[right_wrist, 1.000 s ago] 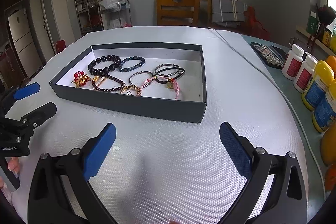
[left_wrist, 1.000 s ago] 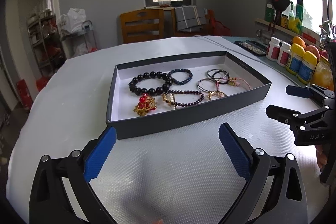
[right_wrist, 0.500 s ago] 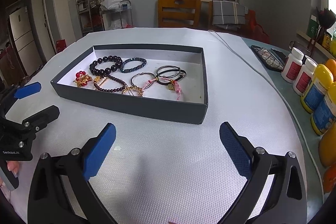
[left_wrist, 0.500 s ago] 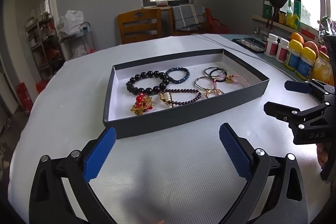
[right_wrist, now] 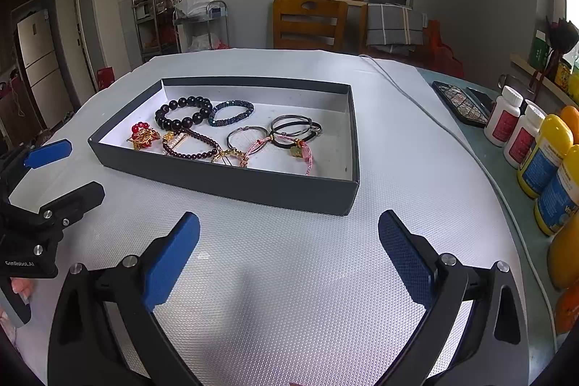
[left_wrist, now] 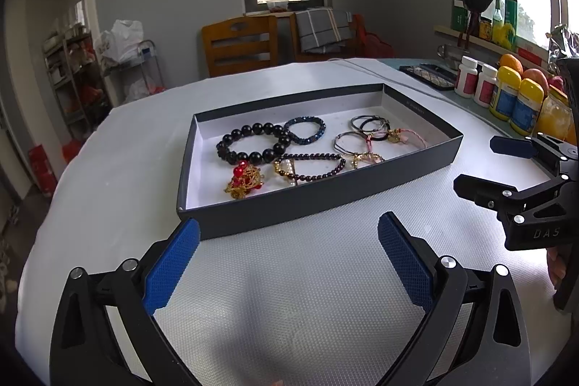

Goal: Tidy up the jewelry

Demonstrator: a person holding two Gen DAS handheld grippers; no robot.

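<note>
A dark grey shallow box (left_wrist: pixel 311 201) (right_wrist: pixel 231 179) on the white table holds several bracelets: a black bead bracelet (left_wrist: pixel 249 145) (right_wrist: pixel 182 113), a blue bead bracelet (left_wrist: pixel 304 130) (right_wrist: pixel 231 113), a dark purple bead bracelet (left_wrist: pixel 311 167), a red and gold charm (left_wrist: pixel 244 181) (right_wrist: pixel 144 135), thin bangles (left_wrist: pixel 369 125) (right_wrist: pixel 293 125) and a pink cord bracelet (right_wrist: pixel 304 151). My left gripper (left_wrist: pixel 289 259) is open and empty, in front of the box. My right gripper (right_wrist: pixel 289 255) is open and empty, also short of the box; it shows in the left wrist view (left_wrist: pixel 506 165).
White and yellow bottles (right_wrist: pixel 535 147) and oranges stand along the right edge. A patterned case (right_wrist: pixel 459 104) and a grey cable (right_wrist: pixel 434 122) lie at the right back. Wooden chairs (right_wrist: pixel 307 24) stand behind the table.
Both grippers have drawn back and tilted slightly, so the box sits a little farther off in both views. Both stay open and empty.
</note>
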